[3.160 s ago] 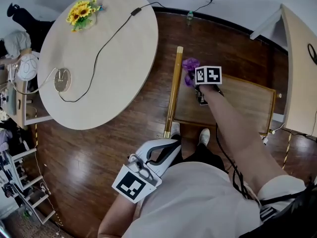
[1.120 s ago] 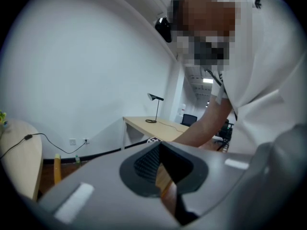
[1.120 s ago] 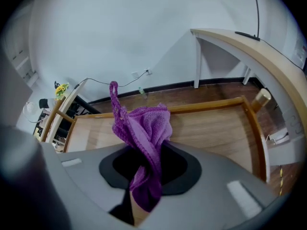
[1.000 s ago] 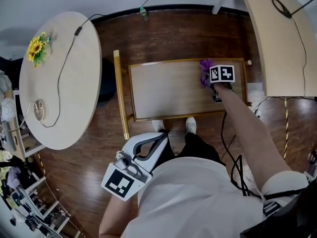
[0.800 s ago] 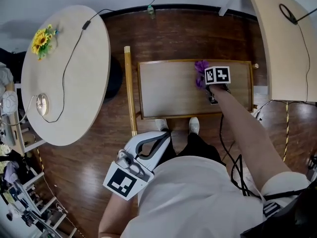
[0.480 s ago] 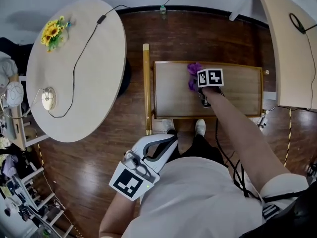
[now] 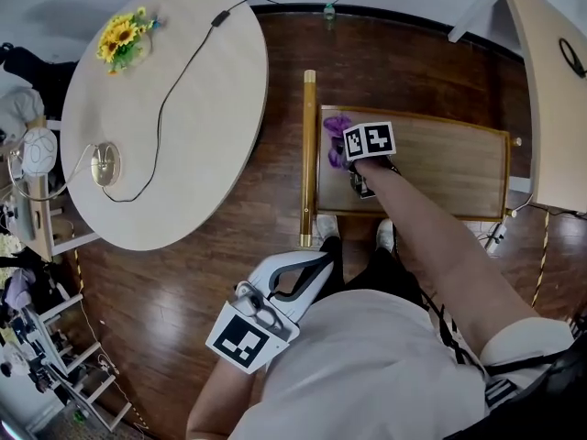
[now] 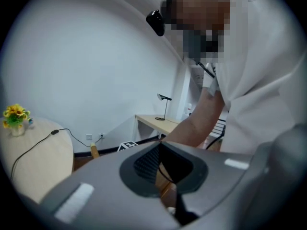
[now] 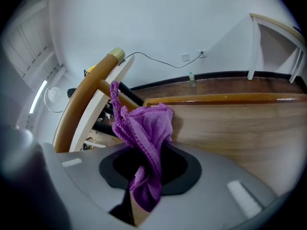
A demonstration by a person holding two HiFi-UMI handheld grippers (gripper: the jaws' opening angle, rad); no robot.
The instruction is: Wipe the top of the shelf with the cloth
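The right tongs (image 7: 347,150) are clamping a purple cloth (image 7: 334,139), and the person's right arm is reaching out over the wooden shelf (image 7: 440,165). In the right gripper view, these tongs (image 9: 146,196) are pinching a bunched fold of the cloth (image 9: 144,123) between the jaws. The rest of it is spilling forward and resting on the shelf top (image 9: 235,126). The head view shows the cloth lying at the left end of the shelf top, just inside the raised golden rim and near the upright golden bar (image 7: 308,159) beside the shelf.

The left tongs (image 7: 315,264) are hanging low beside the person's body, over the dark wooden floor (image 7: 183,291), well apart from the shelf. In the left gripper view, the left tongs (image 8: 169,195) are showing their jaws pressed together with nothing between them, and they are pointing toward the person's torso and outstretched arm.

To the left, a round pale surface (image 7: 193,163) is carrying a bunch of yellow flowers (image 7: 123,37) at its far edge, and a black cable (image 7: 180,79) is trailing across it.
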